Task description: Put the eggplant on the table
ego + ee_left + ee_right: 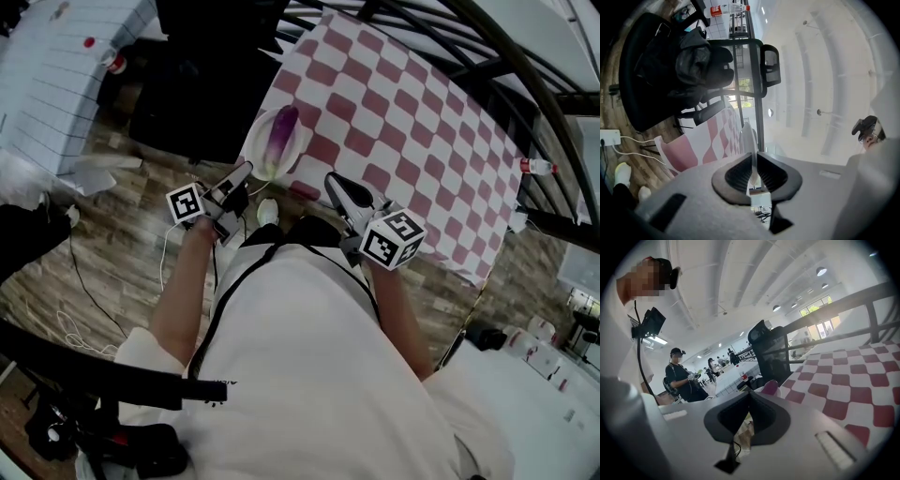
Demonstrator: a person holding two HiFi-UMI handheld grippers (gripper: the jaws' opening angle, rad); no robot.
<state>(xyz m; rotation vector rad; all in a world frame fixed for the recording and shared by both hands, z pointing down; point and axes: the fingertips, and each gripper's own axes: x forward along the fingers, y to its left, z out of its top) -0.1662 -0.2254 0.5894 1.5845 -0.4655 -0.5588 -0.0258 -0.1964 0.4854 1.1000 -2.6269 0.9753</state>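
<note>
Left gripper view: your left gripper [753, 163] clamps the plate [748, 137] rim w/ eggplant [282, 131] on it; right gripper [749, 398] jaws closed, nothing btwn.

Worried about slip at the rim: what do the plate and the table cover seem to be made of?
The plate: white, smooth, slightly glossy, thin rim; probably ceramic or melamine, can't tell which. The table cover: pink-and-white checks, matte, hanging limp over the edge; likely cloth or thin vinyl.
</note>
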